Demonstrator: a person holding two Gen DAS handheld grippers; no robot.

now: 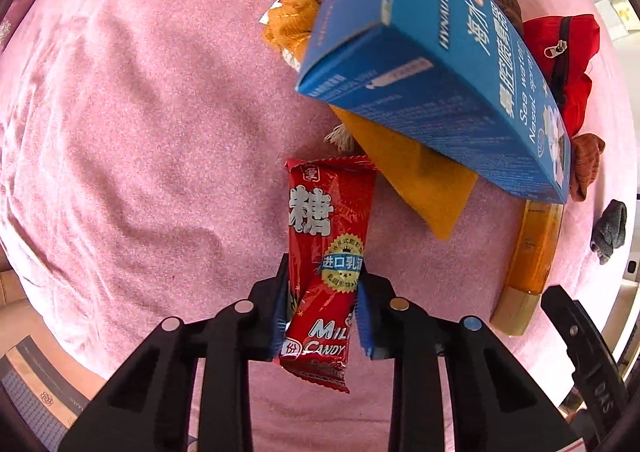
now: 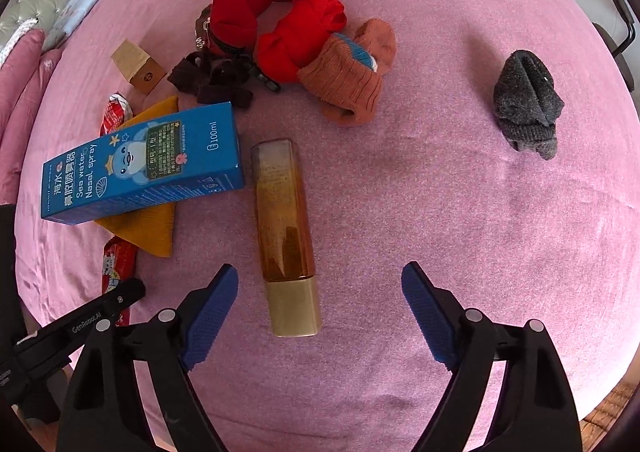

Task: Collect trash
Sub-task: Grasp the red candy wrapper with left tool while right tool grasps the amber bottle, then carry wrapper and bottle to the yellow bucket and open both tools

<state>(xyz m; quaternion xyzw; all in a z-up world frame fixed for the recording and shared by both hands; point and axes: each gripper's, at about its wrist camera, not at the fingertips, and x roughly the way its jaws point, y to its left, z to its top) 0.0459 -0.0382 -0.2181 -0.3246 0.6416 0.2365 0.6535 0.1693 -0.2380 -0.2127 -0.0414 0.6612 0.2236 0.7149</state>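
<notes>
Left gripper (image 1: 322, 316) clamped on red foil milk-candy wrapper (image 1: 326, 252), just beside blue cardboard nasal-spray box (image 1: 432, 64) on pink bed (image 1: 140, 112). Right gripper (image 2: 320, 312) wide open, empty, astride amber gold-capped bottle (image 2: 286, 220) beside box. Risk: slick, thin wrapper slipping free on lift.

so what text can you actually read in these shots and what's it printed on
"Sea water Nasal spray", "100ml": blue nasal spray box
"MIL", "CANDY", "糖": red candy wrapper between the left gripper's pads
"GenRobot.AI": that gripper's black body
Box's fine print, amber bottle's lettering, small brown carton's mark: too small to read
</notes>
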